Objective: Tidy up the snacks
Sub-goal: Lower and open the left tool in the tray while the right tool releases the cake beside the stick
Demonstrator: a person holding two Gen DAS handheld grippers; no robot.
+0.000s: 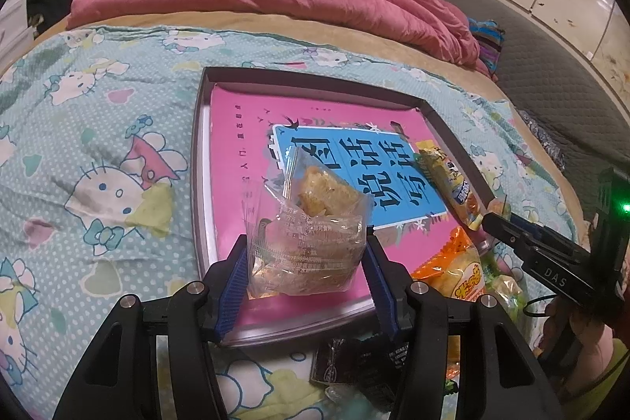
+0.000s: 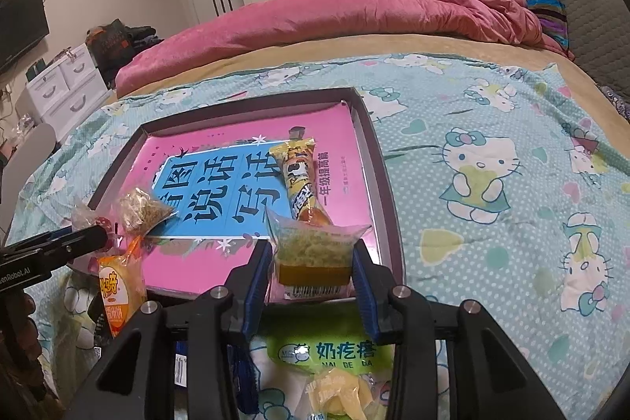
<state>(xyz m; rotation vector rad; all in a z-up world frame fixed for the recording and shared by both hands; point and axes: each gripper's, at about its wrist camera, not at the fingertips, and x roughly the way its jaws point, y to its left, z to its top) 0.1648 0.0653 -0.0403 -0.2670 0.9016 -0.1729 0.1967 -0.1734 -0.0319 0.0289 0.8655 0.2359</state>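
Note:
A dark-rimmed tray [image 1: 315,81] lined with a pink and blue book lies on the bed. My left gripper [image 1: 306,247] is shut on a clear packet with a yellow-brown pastry [image 1: 315,207], held over the tray's near edge. In the right wrist view my right gripper [image 2: 313,254] is shut on a clear packet holding a green-topped cake [image 2: 315,243], above the tray's [image 2: 252,105] near right corner. A yellow sausage stick [image 2: 303,180] lies inside the tray along its right side. The left gripper [image 2: 98,235] and its pastry packet [image 2: 141,211] show at the left there.
An orange snack bag [image 1: 464,274] leans on the tray's near corner. A green milk-curd bag [image 2: 330,353] and dark packets [image 1: 354,361] lie on the cartoon-cat sheet [image 2: 492,184] in front of the tray. A pink quilt [image 2: 354,14] is heaped at the far side.

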